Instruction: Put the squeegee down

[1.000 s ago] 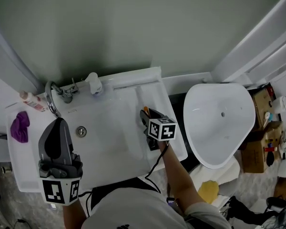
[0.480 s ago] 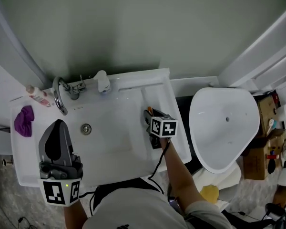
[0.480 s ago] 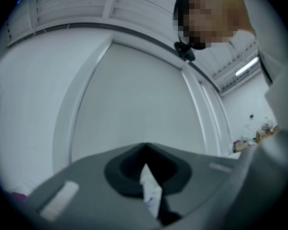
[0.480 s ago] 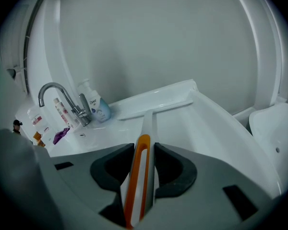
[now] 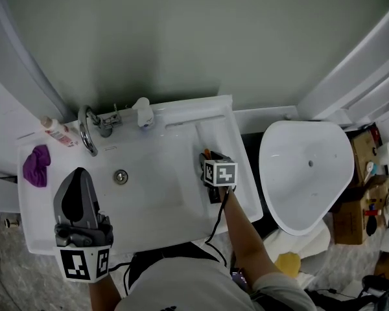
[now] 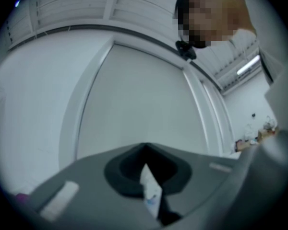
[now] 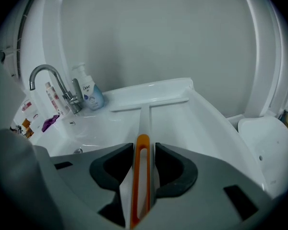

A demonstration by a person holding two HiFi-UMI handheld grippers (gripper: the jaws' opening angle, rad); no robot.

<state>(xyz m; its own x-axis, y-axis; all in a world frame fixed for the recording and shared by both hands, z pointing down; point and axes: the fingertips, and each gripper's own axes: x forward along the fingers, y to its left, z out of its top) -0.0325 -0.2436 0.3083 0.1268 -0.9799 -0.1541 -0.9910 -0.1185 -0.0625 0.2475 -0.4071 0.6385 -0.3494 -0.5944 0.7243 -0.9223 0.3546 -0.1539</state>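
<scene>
Reading right gripper view: right gripper jaws, having just been opening, clasp the squeegee handle between them, blade ahead at sink ledge; head view hides that grip; left gripper clenched, empty.

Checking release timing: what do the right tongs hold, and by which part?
The squeegee, by its orange-edged handle. The right tongs have just been opening, with the handle between the pads and the blade on the sink.
</scene>
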